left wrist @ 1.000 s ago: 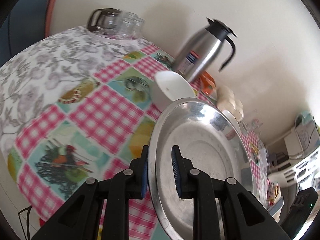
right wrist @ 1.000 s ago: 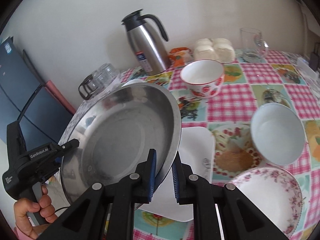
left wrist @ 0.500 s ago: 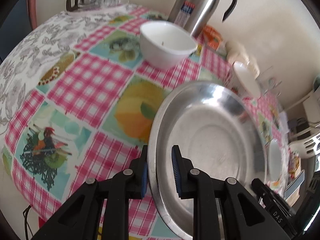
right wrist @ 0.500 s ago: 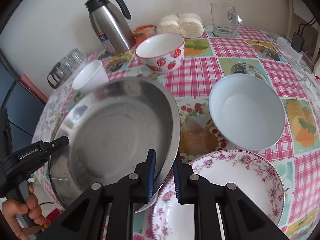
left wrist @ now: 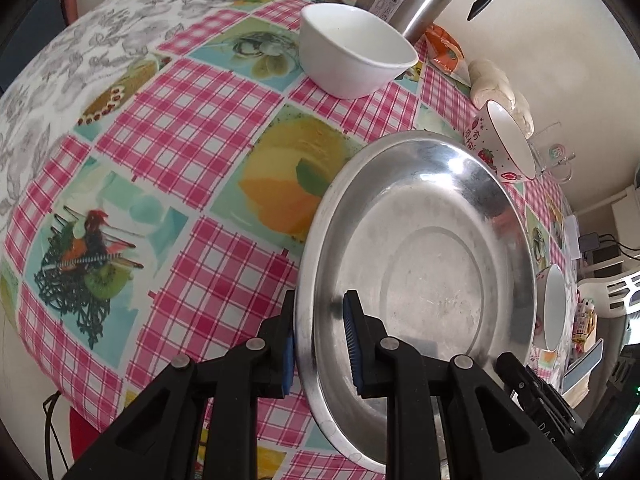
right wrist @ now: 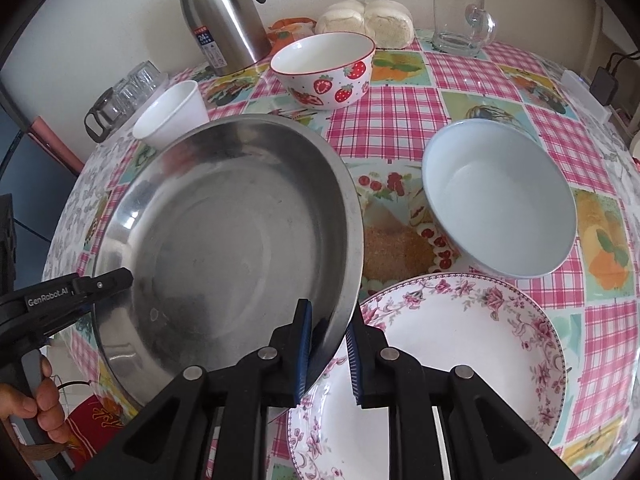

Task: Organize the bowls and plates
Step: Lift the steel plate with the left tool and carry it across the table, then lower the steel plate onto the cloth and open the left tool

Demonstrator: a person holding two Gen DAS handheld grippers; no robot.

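Both grippers hold one large steel plate [left wrist: 424, 248], which also shows in the right wrist view [right wrist: 224, 240], above the table. My left gripper [left wrist: 320, 340] is shut on its left rim. My right gripper [right wrist: 328, 352] is shut on its right rim. A floral plate [right wrist: 460, 360] lies under the steel plate's right edge. A pale blue bowl [right wrist: 500, 200], a strawberry bowl [right wrist: 324, 68] and a small white bowl [left wrist: 352, 52] stand on the table.
A steel thermos [right wrist: 220, 16], a glass mug [right wrist: 460, 20], buns [right wrist: 368, 20] and upturned glasses [right wrist: 124, 92] stand along the back of the table. The checked tablecloth [left wrist: 192, 120] shows left of the steel plate.
The steel plate has come down from a steep tilt to nearly level and moved right over the floral plate. Both grippers keep their hold.
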